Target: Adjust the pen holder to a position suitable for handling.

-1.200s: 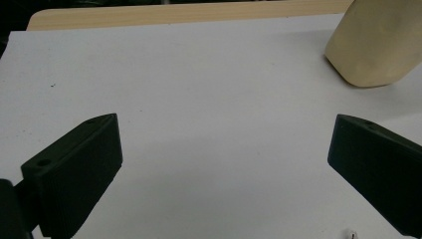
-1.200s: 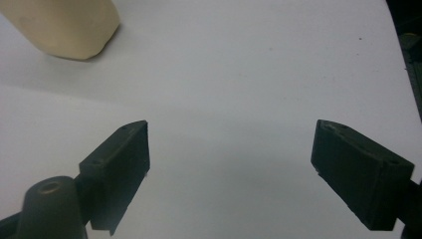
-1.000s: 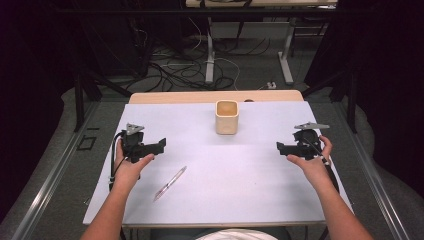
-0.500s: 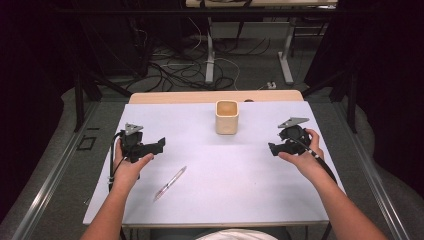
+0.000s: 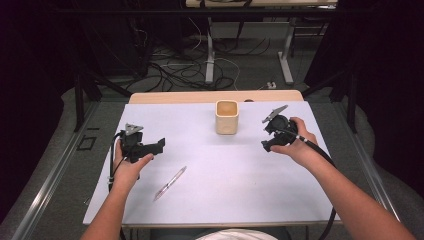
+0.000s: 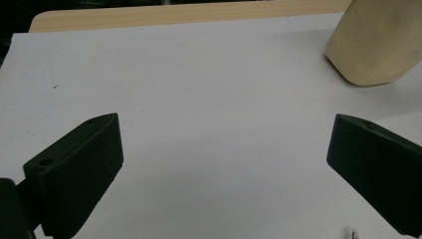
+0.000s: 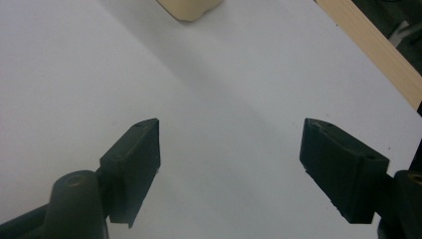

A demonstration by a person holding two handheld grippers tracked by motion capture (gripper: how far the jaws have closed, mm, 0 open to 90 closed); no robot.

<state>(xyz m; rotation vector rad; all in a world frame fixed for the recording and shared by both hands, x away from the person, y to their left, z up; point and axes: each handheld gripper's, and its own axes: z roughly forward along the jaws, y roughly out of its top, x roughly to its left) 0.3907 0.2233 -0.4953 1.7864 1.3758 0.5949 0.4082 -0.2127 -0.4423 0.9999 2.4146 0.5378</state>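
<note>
The beige cup (image 5: 227, 116) stood upright at the far middle of the white surface (image 5: 240, 190). The pen (image 5: 170, 183) lay nearer than the cup, to its left. The left gripper (image 5: 159, 145), left of the cup, held its fingers wide apart, empty. The right gripper (image 5: 265, 134), right of the cup, had just been closing its fingers, which remained apart with nothing between them.

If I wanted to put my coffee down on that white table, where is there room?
Plenty. The broad middle of the white table, between the pen and the right gripper, is bare, as is the near edge in front of the person. The back left corner, behind the left gripper, is free too. Only the back centre is taken, by the beige cup.
</note>
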